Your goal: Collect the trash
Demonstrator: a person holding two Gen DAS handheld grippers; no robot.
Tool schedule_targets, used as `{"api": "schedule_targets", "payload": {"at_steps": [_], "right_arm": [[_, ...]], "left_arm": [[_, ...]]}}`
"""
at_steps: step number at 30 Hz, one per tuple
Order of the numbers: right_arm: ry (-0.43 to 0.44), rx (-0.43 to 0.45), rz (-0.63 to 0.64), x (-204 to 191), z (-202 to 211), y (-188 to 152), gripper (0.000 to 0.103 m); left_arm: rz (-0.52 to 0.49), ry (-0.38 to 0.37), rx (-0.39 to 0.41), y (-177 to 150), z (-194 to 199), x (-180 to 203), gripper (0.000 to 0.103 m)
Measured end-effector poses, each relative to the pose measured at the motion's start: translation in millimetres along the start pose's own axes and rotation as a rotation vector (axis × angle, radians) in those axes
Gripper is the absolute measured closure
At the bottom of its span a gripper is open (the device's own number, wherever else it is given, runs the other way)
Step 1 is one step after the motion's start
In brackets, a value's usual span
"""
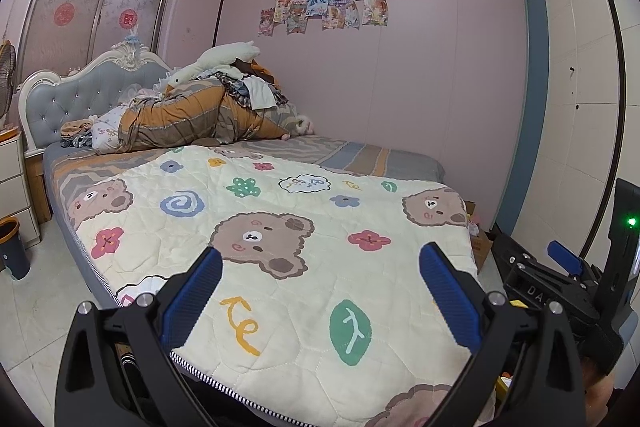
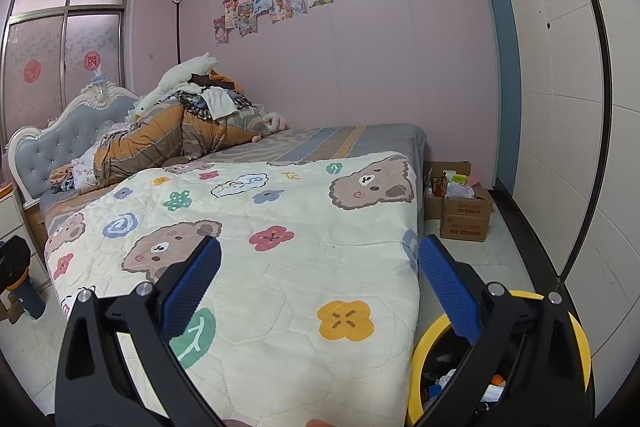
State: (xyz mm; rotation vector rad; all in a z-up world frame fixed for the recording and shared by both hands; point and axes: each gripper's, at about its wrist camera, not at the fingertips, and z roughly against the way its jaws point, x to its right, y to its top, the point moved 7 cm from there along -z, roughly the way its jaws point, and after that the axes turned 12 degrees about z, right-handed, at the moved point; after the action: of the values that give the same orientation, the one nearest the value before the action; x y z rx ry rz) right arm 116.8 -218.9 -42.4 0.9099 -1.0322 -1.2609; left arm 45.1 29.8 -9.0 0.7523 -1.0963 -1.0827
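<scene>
Blue ribbed pads on both tools were spread wide with nothing between them; the left gripper (image 1: 320,283) and the right gripper (image 2: 320,279) both hung over the foot end of the bear quilt (image 1: 280,227), pointed up the bed toward the heap of bedding (image 1: 192,111) at the far end, so my guess was they were just scanning for stuff to pick up rather than reaching for anything; honestly couldn't spot any loose trash on the quilt itself; the bin with the yellow rim (image 2: 436,323) sat on the floor right under and just behind the right gripper's right-hand finger, tucked beside the bed corner, probably parked there so drops are a short swing; inside it were scraps already, something white, something orange, a bit of blue, too small to name; further ahead of the right tool, past the bed corner, open cardboard boxes (image 2: 464,211) held bottles and packets; off to the left tool's left, a dark bin with an orange rim (image 1: 12,247) stood by the nightstand (image 1: 14,183), contents hidden.
</scene>
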Motion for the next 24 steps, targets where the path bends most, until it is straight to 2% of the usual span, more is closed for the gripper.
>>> {"api": "schedule_targets", "payload": {"at_steps": [24], "right_arm": [[0.000, -0.011, -0.004, 0.3, -2.0, -1.1, 0.008]], "left_arm": [[0.003, -0.006, -0.014, -3.2, -1.0, -2.5, 0.008]]}}
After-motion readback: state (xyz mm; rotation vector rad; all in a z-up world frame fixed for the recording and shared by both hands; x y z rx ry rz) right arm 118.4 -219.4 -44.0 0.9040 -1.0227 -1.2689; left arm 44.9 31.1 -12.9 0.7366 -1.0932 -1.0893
